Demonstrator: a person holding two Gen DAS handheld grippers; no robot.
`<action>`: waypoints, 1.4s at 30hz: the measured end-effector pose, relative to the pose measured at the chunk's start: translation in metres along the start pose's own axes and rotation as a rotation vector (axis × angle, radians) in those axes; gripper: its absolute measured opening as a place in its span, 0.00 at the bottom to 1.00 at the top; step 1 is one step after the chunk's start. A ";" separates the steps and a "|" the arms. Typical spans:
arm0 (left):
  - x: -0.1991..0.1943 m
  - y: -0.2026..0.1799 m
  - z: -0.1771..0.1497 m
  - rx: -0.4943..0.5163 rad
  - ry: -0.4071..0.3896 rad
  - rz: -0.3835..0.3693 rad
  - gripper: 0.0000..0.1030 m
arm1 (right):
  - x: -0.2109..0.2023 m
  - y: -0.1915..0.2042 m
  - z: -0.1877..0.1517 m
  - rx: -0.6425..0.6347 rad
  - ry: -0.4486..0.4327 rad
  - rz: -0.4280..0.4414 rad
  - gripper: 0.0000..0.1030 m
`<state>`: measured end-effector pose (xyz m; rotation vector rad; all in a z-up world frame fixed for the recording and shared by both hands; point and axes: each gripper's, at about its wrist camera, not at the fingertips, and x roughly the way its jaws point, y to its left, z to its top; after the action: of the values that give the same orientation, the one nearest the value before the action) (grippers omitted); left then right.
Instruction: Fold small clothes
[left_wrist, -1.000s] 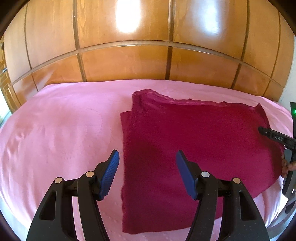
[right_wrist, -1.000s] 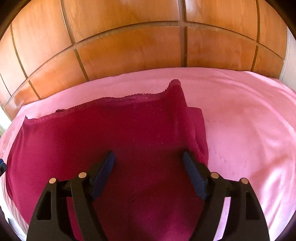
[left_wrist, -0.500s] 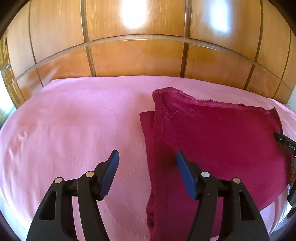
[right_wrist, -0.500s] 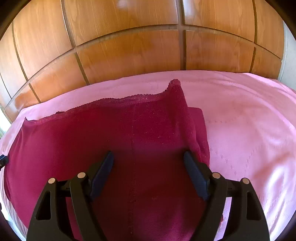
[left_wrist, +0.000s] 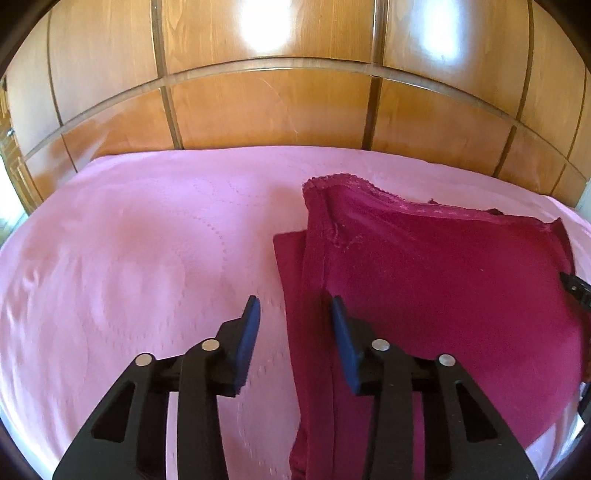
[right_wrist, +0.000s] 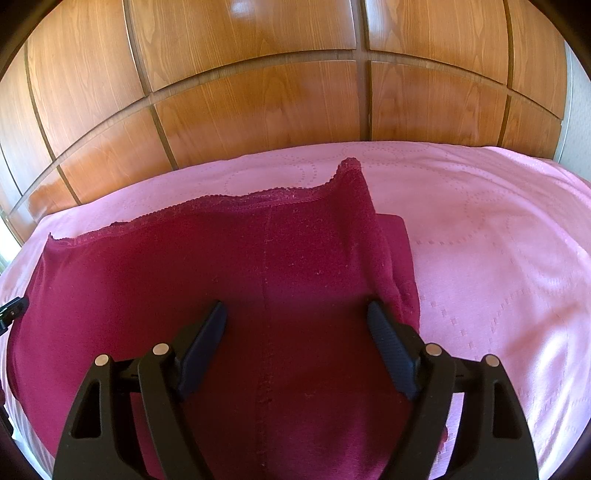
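A dark red garment with a lace-trimmed far edge lies folded on the pink bedspread. In the left wrist view it fills the right half, and my left gripper is open, narrower than before, straddling its left folded edge. In the right wrist view the garment fills the centre and left. My right gripper is wide open and empty, low over the garment's near middle. A lower layer pokes out at the fold's side.
A wooden panelled headboard stands behind the bed. The pink bedspread stretches to the right of the garment in the right wrist view. The other gripper's black tip shows at the right edge of the left wrist view.
My left gripper has moved left, so the garment's left edge now lies between its fingers, and its jaws have narrowed. The right gripper has barely moved.
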<state>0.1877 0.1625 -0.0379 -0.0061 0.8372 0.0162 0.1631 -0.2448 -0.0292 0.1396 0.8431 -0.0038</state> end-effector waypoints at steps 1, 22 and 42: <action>0.005 0.000 0.000 -0.008 0.006 0.003 0.37 | 0.000 0.000 0.000 0.000 -0.001 0.000 0.77; -0.063 -0.020 -0.021 -0.055 -0.096 -0.016 0.51 | -0.006 0.000 0.005 0.023 0.031 0.040 0.81; -0.076 -0.087 -0.043 0.071 -0.059 -0.126 0.56 | -0.046 -0.064 -0.040 0.260 0.072 0.174 0.85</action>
<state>0.1065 0.0743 -0.0099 0.0086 0.7768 -0.1314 0.0990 -0.3060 -0.0296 0.4590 0.8984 0.0551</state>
